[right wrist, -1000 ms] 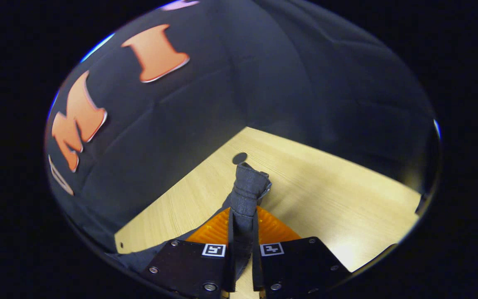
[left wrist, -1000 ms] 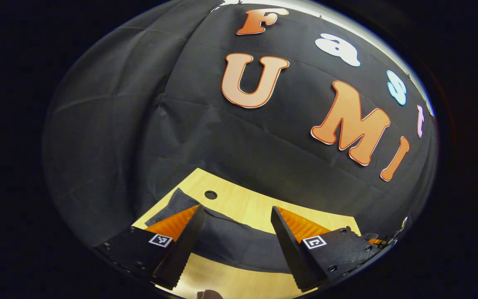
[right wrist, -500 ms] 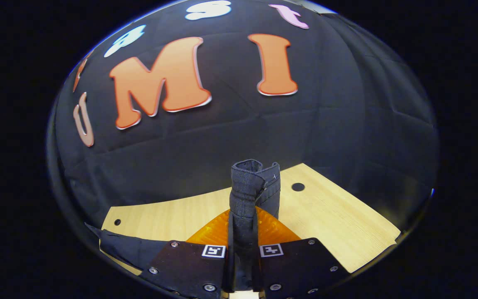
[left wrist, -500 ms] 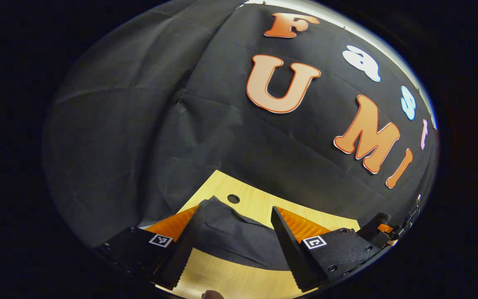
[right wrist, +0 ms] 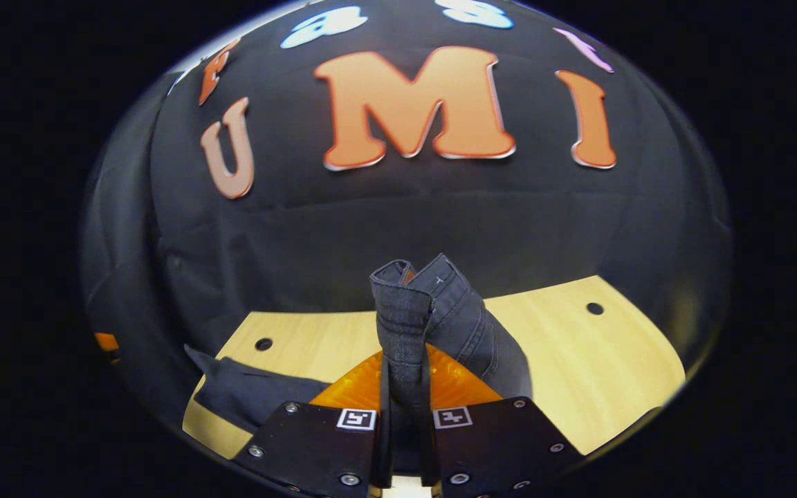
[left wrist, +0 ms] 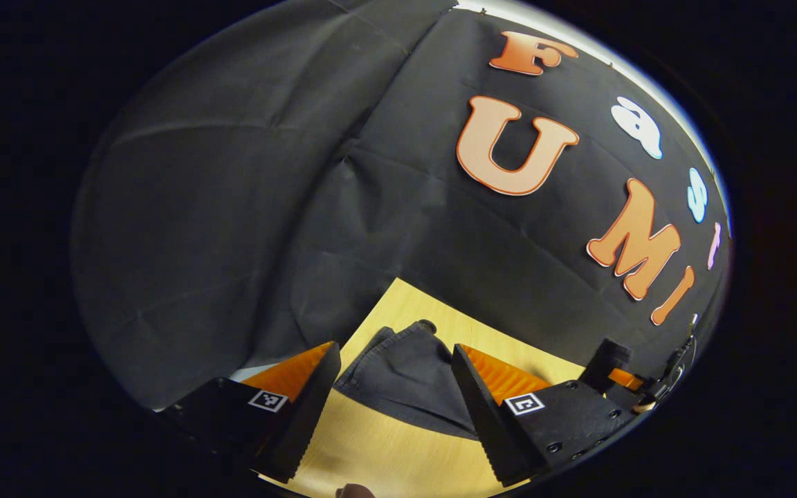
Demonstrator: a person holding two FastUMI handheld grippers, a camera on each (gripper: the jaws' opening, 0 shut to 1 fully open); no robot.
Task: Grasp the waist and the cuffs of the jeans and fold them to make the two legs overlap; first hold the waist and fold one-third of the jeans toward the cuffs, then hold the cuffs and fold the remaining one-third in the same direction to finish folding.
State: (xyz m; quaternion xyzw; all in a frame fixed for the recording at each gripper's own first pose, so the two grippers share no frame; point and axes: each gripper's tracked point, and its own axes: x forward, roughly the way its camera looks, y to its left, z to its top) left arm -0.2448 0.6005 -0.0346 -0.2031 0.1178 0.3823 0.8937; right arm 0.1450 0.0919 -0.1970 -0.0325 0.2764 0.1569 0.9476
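Right gripper view: the right gripper (right wrist: 405, 394) is clenched on a bunched fold of the jeans (right wrist: 416, 325); the dark, finely woven denim rises upright between the fingers as a stitched, rolled edge, and more of the cloth lies flat on the pale wood-grain table (right wrist: 578, 373) at lower left; left gripper view: the left gripper (left wrist: 391, 408) is released, fingers spread wide above the table (left wrist: 385, 449); the jeans (left wrist: 405, 373) lie beyond it, creased, long axis running toward the booth wall (left wrist: 232, 207)
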